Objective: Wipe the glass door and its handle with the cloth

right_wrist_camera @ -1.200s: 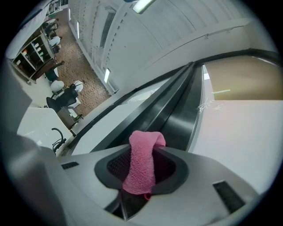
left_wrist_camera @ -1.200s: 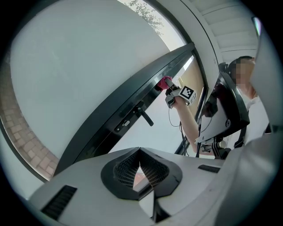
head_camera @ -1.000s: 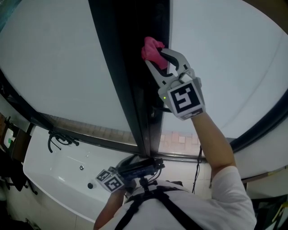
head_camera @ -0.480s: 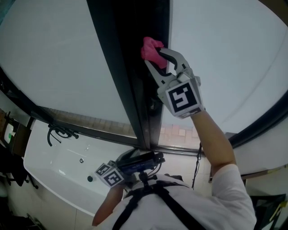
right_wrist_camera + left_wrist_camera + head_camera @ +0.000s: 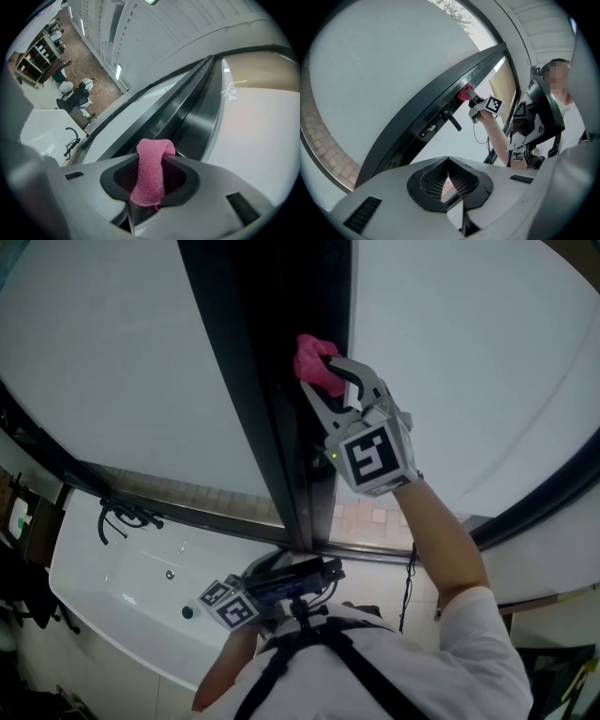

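Right gripper (image 5: 326, 381) clamped on the cloth (image 5: 314, 357), which lies against the dark door frame (image 5: 267, 409). Left gripper (image 5: 448, 164): jaws together, nothing between them, held low.

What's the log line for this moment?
right gripper: shut on cloth | cloth: on door frame | left gripper: shut, empty

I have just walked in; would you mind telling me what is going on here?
A person is wiping a glass door. The right hand-held gripper is shut on a pink cloth and holds it against the dark frame between the panes, a little way along from the handle, which the cloth is not touching. The left hand-held gripper is shut with nothing in it, held low near the person's chest.
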Available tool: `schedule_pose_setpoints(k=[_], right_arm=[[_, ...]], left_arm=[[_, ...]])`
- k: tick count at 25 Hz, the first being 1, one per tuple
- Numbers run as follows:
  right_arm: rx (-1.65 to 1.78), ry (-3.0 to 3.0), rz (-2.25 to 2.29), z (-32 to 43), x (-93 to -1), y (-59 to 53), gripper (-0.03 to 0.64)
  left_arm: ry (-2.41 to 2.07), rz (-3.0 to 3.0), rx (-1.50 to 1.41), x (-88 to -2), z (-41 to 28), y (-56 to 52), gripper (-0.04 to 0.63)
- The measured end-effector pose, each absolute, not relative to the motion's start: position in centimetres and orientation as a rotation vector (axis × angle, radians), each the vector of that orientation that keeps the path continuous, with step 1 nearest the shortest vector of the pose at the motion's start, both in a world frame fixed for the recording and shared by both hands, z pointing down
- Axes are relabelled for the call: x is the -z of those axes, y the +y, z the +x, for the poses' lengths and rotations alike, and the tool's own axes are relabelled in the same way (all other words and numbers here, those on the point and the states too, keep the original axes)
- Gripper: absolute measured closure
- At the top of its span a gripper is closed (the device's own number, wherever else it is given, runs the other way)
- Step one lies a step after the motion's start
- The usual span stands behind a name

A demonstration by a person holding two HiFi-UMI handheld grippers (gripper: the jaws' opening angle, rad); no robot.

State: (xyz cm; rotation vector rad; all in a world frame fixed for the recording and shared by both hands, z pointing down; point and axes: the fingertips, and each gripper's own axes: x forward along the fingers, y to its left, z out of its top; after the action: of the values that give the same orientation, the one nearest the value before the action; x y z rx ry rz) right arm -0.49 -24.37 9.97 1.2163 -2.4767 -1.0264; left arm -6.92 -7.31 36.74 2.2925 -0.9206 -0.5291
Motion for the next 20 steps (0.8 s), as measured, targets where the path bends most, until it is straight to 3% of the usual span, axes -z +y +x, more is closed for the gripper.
schedule_pose_setpoints(k=[20], right_arm=[[0.856,-2.424,1.159,0.2,-17.1,-23.0,0.506]], left_arm=[[-0.905,2.3,0.524,-36.6,-5.7,-5.4,0.607]])
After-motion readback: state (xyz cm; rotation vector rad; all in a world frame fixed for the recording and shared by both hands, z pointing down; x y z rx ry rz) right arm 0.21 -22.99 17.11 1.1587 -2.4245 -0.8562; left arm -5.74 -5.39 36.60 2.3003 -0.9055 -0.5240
